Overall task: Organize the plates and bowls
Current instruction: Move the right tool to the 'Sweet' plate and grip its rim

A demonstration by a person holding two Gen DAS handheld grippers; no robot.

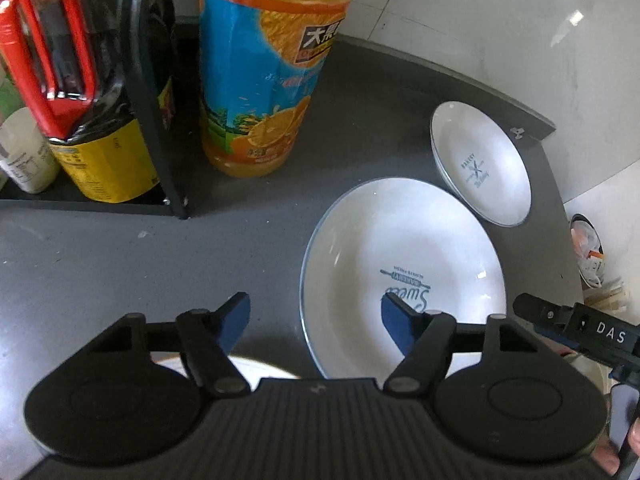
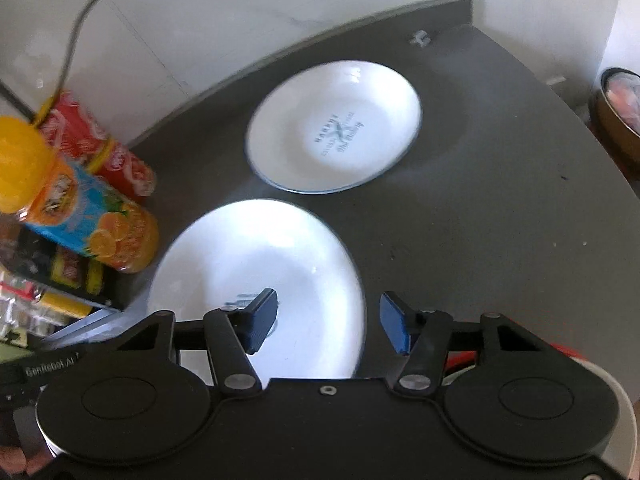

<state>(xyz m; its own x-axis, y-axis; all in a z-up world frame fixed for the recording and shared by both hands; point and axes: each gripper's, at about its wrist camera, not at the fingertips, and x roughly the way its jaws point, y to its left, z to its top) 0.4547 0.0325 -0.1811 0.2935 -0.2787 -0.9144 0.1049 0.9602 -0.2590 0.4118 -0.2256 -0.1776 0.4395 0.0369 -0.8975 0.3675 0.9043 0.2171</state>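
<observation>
Right wrist view: right gripper (image 2: 328, 322) wide open, empty, straddling near rim of large plate (image 2: 256, 276); small plate (image 2: 334, 126) ahead. Approach step; next: lower, close on rim.

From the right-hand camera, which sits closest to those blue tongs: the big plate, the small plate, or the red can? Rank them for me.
1. Big plate: right under the open right tongs, its rim between the blue tips.
2. Small plate: farther ahead, toward the back of the dark table.
3. Red can: far left, by the wall.
</observation>
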